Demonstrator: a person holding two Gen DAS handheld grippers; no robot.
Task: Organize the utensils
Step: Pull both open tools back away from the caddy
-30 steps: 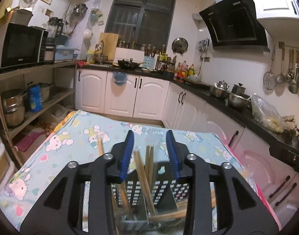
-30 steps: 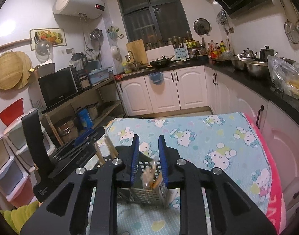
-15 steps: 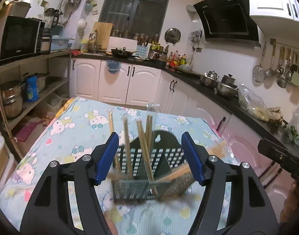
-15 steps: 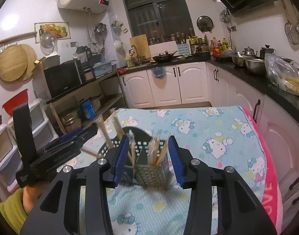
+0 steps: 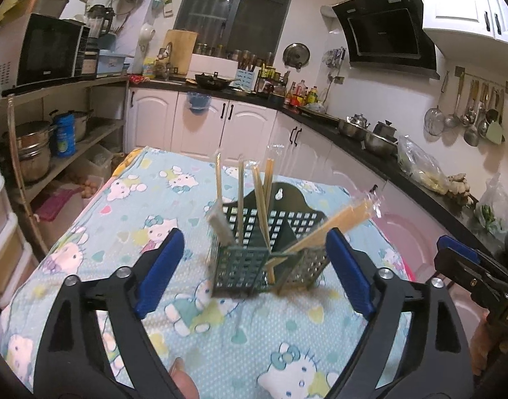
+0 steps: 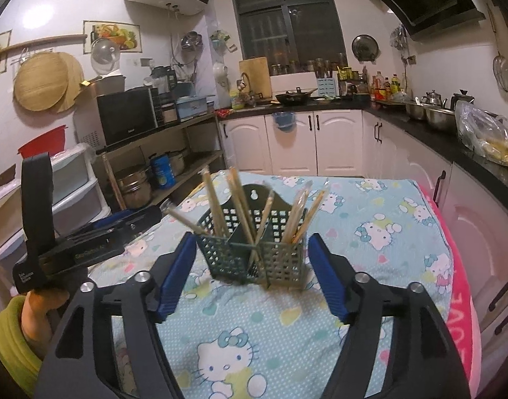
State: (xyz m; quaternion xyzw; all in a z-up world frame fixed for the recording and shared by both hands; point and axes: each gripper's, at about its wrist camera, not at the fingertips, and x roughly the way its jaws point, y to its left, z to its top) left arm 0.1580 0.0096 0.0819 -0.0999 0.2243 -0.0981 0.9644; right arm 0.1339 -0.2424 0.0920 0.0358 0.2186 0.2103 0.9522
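A dark green perforated utensil holder [image 5: 254,266] stands on the table with the cartoon cat cloth [image 5: 147,199]. Several wooden chopsticks [image 5: 264,199] stand in its compartments; one wrapped pair [image 5: 337,222] leans out to the right. My left gripper [image 5: 254,279] is open and empty, its jaws wide apart just short of the holder. In the right wrist view the holder [image 6: 254,252] stands in front of my right gripper [image 6: 252,276], which is open and empty. The left gripper also shows at the left of that view [image 6: 87,242].
White cabinets and a black counter [image 5: 387,159] with pots run along the right and back. A shelf with a microwave [image 5: 48,50] and pots stands on the left. A pink cloth edge [image 6: 460,286] hangs at the table's right side.
Both grippers have opened wide and pulled back from the holder. The holder, close between the jaws before, now stands free on the table.
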